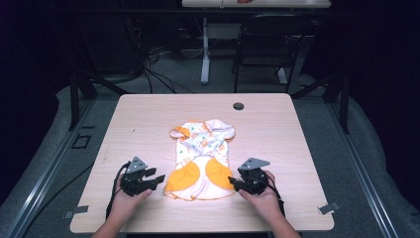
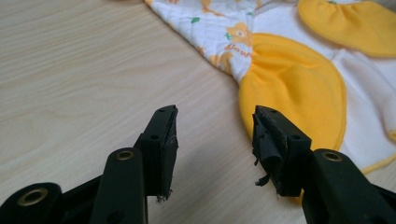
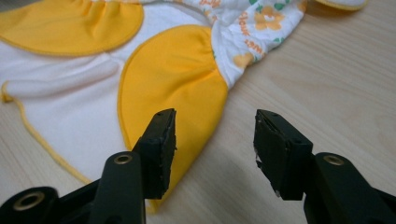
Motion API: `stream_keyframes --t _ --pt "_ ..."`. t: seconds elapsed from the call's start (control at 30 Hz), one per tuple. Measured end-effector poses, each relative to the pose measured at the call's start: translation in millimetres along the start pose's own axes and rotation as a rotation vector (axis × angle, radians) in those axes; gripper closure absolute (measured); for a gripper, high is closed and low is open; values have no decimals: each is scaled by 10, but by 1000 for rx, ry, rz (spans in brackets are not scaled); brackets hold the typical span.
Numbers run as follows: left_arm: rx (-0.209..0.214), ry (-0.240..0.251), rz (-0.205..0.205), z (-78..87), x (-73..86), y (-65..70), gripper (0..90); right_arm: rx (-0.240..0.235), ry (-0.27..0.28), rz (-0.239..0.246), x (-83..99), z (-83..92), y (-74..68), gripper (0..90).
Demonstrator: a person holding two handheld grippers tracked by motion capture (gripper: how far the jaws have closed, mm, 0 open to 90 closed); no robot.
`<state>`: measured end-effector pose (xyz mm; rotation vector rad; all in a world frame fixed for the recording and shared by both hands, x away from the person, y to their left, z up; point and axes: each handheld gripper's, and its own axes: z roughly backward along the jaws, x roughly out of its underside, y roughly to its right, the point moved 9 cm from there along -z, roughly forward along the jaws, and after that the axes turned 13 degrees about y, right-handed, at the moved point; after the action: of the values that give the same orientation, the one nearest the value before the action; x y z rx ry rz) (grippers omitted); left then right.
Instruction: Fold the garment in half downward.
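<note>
A small white garment with orange leg panels and a printed top lies flat in the middle of the table. My left gripper rests just left of its lower edge, jaws open and empty. In the left gripper view that gripper stands over bare wood, with the garment's orange panel just beyond its right jaw. My right gripper sits just right of the garment's lower edge, open and empty. In the right gripper view the right gripper has its left jaw over the orange panel.
The wooden table has a round cable hole near its far edge. Beyond it stand a chair and a desk leg on the floor. Metal clips sit at the near corners.
</note>
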<state>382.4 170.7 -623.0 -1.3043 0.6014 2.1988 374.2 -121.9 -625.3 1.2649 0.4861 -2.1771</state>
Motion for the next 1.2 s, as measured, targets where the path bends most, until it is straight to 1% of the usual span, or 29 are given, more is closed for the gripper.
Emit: stream_keyframes --t 0.03,0.07,0.1,0.13,0.17,0.23,0.27,0.3,0.33,0.37,0.4,0.43,0.47,0.5,0.53,0.57,0.6,0.63,0.67,0.7,0.73,0.77,0.8,0.93,0.97,1.0,1.1,1.13,1.2 --pt "0 0 0 0 0 0 491 0 0 0 0 0 0 472" --pt "12 1 10 -46 -57 13 484 -13 -6 -15 -41 -46 -6 466" --pt "12 1 10 -46 -57 13 484 -20 -9 -19 -61 -63 -12 463" --pt "30 -4 14 -98 -99 38 487 -20 -12 -18 -83 -85 -13 460" --pt "30 -4 14 -98 -99 38 489 -20 -12 -18 -83 -85 -13 460" --pt "31 -10 4 -180 -140 68 499 -21 -13 -19 -137 -133 -19 452" --pt "33 -23 -8 -217 -154 74 531 -28 -8 -26 -168 -166 -31 453" --pt "28 -32 -22 -261 -170 83 536 -40 -7 -30 -202 -195 -44 468" --pt "26 -37 -37 -303 -191 94 537 -51 -2 -28 -238 -223 -54 491" --pt "25 -36 -42 -348 -217 108 545 -54 5 -25 -274 -251 -60 518" --pt "20 -43 -56 -439 -264 124 573 -51 -3 -5 -330 -311 -50 577" --pt "20 -43 -56 -439 -264 124 575 -51 -3 -5 -330 -311 -50 577" --pt "34 -36 -54 -523 -324 137 599 -49 -1 7 -381 -381 -33 640" --pt "34 -36 -54 -523 -324 137 605 -49 -1 7 -381 -381 -33 640" --pt "43 -32 -38 -563 -354 144 616 -39 -18 22 -406 -451 -8 696" --pt "46 -20 -44 -632 -413 144 663 -36 -23 26 -417 -486 1 718" --pt "46 -20 -44 -632 -413 144 680 -36 -23 26 -417 -486 1 718" --pt "52 -26 -38 -691 -453 143 699 -29 -43 44 -426 -549 24 770" --pt "45 -33 -40 -722 -463 134 719 -24 -53 53 -431 -579 35 794" --pt "45 -42 -42 -752 -470 129 745 -20 -62 66 -437 -609 55 822" --pt "45 -42 -42 -752 -470 129 765 -20 -62 66 -437 -609 55 822" --pt "29 -41 -46 -784 -474 114 765 -13 -67 67 -447 -632 72 850" --pt "23 -65 -37 -831 -459 99 815 -22 -79 54 -463 -675 89 895" --pt "14 -78 -24 -913 -430 81 877 -10 -108 55 -484 -746 125 900" --pt "24 -93 -18 -924 -416 82 891 -10 -118 56 -481 -758 130 900" --pt "13 -98 -32 -944 -403 73 895 -9 -129 55 -475 -771 137 899" --pt "21 -125 -49 -969 -365 70 898 -2 -147 47 -449 -810 164 900" --pt "15 -129 -50 -976 -355 67 899 -3 -158 47 -434 -822 168 900" --pt "20 -139 -52 -979 -340 66 899 0 -163 47 -426 -830 170 900"
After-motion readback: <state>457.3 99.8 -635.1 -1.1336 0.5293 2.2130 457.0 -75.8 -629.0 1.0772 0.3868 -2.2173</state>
